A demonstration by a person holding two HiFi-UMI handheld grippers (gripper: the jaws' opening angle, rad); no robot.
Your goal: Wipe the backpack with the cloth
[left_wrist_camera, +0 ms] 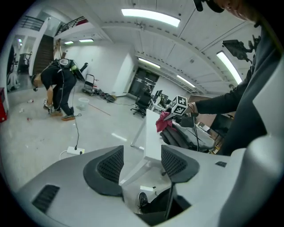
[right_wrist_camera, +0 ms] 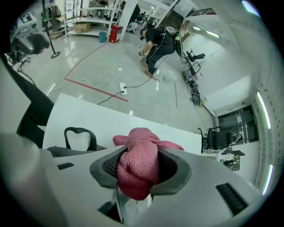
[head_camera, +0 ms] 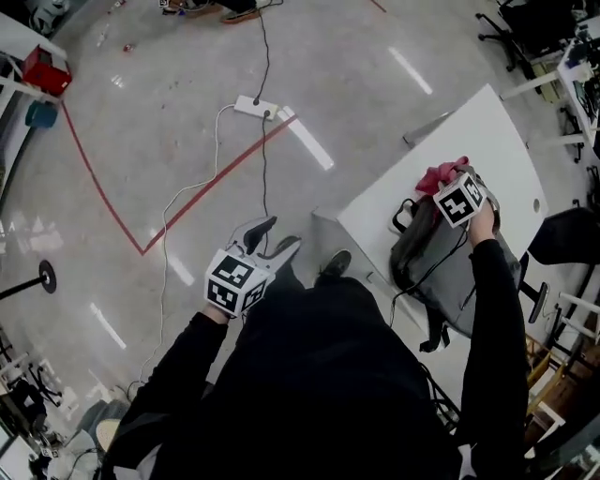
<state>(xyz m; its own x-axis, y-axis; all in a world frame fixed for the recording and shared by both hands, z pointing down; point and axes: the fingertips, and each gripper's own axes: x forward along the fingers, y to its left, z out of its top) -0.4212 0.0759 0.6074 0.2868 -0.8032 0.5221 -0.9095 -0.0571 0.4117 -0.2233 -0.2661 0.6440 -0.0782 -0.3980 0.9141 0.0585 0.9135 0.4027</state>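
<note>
A dark grey backpack [head_camera: 448, 267] lies on the white table [head_camera: 487, 131], its carry handle [right_wrist_camera: 80, 133] toward the table's near edge. My right gripper [head_camera: 448, 178] is shut on a bunched pink cloth [right_wrist_camera: 138, 166] and sits over the top end of the backpack; the cloth [head_camera: 439, 174] pokes out past the marker cube. My left gripper [head_camera: 270, 238] hangs open over the floor, left of the table, with nothing between its jaws. In the left gripper view my left gripper [left_wrist_camera: 142, 165] faces the table, and the backpack [left_wrist_camera: 186, 137] and the cloth [left_wrist_camera: 165, 121] show in the distance.
A power strip [head_camera: 255, 107] with cables lies on the floor beside red tape lines [head_camera: 202, 187]. Office chairs [head_camera: 520, 28] stand beyond the table's far side. A person [left_wrist_camera: 60, 88] bends over far off across the room. My own shoe [head_camera: 333, 264] is by the table's corner.
</note>
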